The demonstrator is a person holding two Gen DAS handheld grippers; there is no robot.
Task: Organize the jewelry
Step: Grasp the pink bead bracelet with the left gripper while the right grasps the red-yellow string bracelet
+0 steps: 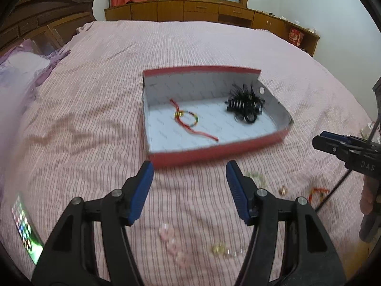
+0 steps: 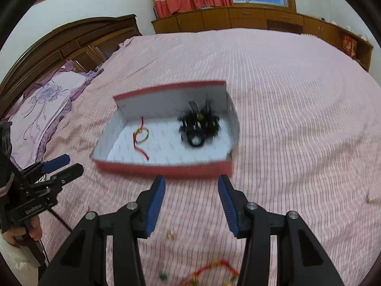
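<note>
A red box (image 1: 214, 151) with a white inside lies on the pink bedspread. In it are a red cord bracelet (image 1: 188, 119) and a bundle of black hair accessories (image 1: 245, 106). My left gripper (image 1: 189, 169) hovers just short of the box's near wall, open, with nothing between its blue pads. The right wrist view shows the same box (image 2: 164, 168), the bracelet (image 2: 140, 135) and the black bundle (image 2: 200, 128). My right gripper (image 2: 191, 182) is also open and empty before the near wall. Loose on the bedspread are a pink bead bracelet (image 1: 170, 238), a gold ring (image 1: 283, 190) and a red-yellow cord bracelet (image 2: 214, 271).
A lit phone (image 1: 23, 226) lies at the bed's left edge. A purple flowered pillow (image 2: 42, 109) and wooden headboard (image 2: 71, 40) are at the left. Low wooden cabinets (image 1: 190, 12) run under the window. A hand holds the right gripper (image 1: 320, 139) at the right edge.
</note>
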